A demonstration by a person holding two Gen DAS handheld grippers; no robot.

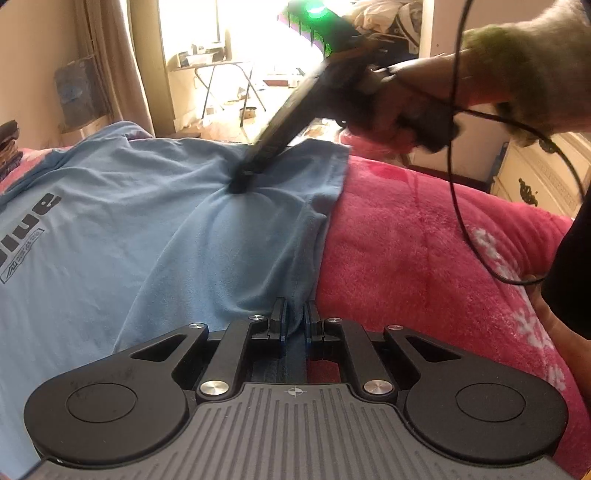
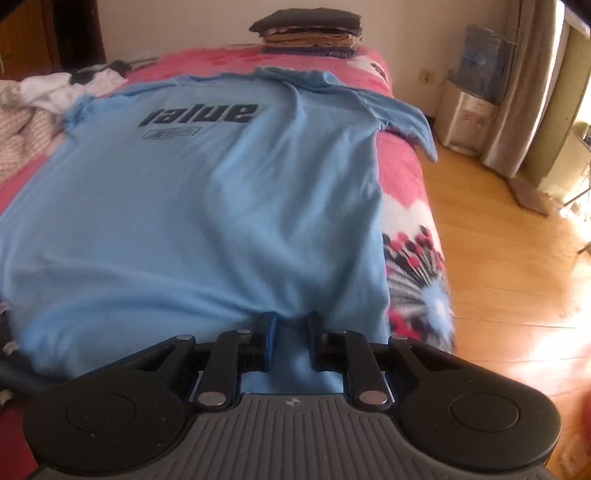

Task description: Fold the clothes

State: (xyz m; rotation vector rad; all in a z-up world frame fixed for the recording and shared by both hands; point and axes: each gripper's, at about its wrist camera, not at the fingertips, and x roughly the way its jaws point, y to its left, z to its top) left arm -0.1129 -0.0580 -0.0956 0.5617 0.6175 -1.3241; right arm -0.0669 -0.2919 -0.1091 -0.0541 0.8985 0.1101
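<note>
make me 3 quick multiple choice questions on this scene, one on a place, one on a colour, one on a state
1. Where is the folded stack?
A. in a basket
B. at the far end of the bed, past the shirt
C. on a chair

2. What colour is the shirt?
A. white
B. green
C. light blue

3. The left gripper is
A. shut on the shirt's edge
B. wide open above it
C. holding a cup

Answers:
1 B: the stack sits on the bed beyond the shirt's collar.
2 C: both views show light blue cloth with dark print.
3 A: its fingers stand close together with blue cloth pinched between them.
</note>
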